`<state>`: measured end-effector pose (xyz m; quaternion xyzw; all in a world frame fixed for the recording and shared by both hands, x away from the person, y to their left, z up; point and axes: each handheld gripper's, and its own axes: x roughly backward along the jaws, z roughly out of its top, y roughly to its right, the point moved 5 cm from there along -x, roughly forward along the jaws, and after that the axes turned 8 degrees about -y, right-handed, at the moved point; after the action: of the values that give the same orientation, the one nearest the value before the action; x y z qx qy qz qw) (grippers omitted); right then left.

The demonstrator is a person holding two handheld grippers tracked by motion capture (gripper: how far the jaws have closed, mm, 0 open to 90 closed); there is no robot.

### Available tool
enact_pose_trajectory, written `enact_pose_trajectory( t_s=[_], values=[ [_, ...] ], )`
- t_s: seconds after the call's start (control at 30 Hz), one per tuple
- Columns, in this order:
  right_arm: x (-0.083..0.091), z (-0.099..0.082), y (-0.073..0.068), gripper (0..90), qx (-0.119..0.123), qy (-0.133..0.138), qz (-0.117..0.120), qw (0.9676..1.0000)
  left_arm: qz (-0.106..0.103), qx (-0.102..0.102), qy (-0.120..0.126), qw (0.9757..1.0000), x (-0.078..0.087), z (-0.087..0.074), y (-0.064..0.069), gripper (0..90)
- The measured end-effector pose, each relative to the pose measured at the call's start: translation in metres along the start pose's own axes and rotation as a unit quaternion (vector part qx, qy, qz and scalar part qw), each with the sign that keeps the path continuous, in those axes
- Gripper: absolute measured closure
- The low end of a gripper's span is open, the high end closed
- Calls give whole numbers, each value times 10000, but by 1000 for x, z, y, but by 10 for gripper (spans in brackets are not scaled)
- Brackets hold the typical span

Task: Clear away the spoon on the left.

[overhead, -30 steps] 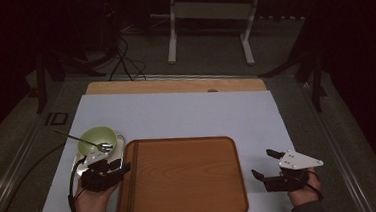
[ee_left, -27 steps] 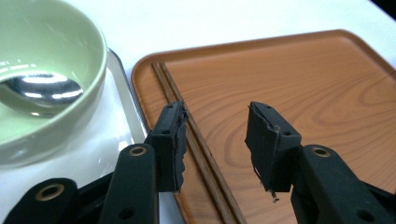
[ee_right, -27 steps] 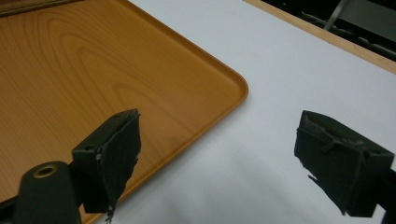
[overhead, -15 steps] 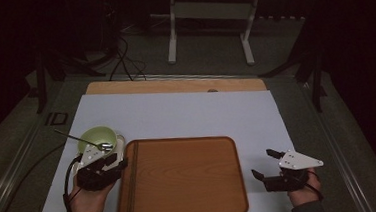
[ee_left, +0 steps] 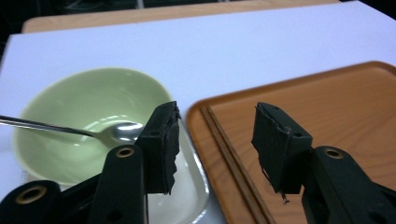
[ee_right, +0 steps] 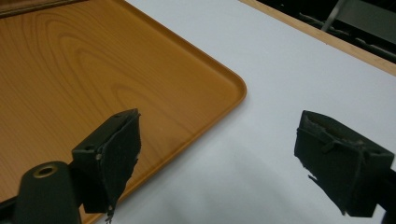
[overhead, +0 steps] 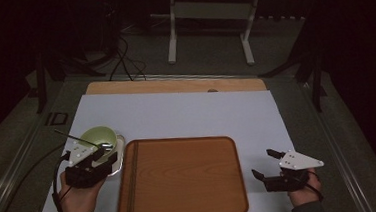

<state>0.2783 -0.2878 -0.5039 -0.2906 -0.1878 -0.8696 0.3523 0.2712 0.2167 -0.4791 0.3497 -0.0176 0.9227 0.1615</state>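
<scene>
A pale green bowl (overhead: pixel 99 137) stands on a white plate (overhead: pixel 120 158) at the table's left, with a metal spoon (overhead: pixel 73 137) resting in it, handle out to the left. My left gripper (overhead: pixel 108 155) hovers at the plate's near right edge. In the left gripper view the bowl (ee_left: pixel 88 116) and spoon (ee_left: pixel 114 132) lie beyond the left jaw. The left gripper (ee_left: pixel 217 116) is open; its jaws have just been opening, with nothing between them. My right gripper (overhead: pixel 263 163) is open and empty over the white mat, just right of the wooden tray (overhead: pixel 181 179).
The wooden tray (ee_left: pixel 336 102) fills the table's middle, with a pair of dark sticks (ee_left: pixel 233 163) along its left side. In the right gripper view the tray's corner (ee_right: pixel 233 84) lies left of the right gripper (ee_right: pixel 222 126). A wooden board (overhead: pixel 174 86) edges the far side.
The left gripper has lifted slightly beside the plate and its jaws stand wider apart. The right gripper has kept still.
</scene>
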Motion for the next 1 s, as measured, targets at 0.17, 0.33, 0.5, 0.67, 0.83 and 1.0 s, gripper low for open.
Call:
enact_pose_trajectory(
  t_s=[0.17,0.33,0.5,0.67,0.83,1.0],
  values=[
    [0,0,0,144,-17,7,2,10000,94,100,81,9999,6,3,-13,494],
    [1,0,1,144,-35,26,-9,10000,291,241,148,9992,11,3,-29,463],
    [1,0,0,144,-32,28,0,10000,434,411,182,9980,14,1,-44,455],
    [1,0,1,144,-32,27,-4,10000,634,483,110,9968,10,-2,-53,441],
    [1,0,0,144,-22,20,1,10000,818,606,113,9947,6,-4,-61,396],
    [1,0,1,144,-30,24,-3,10000,959,808,156,9920,1,-7,-73,357]
  ],
)
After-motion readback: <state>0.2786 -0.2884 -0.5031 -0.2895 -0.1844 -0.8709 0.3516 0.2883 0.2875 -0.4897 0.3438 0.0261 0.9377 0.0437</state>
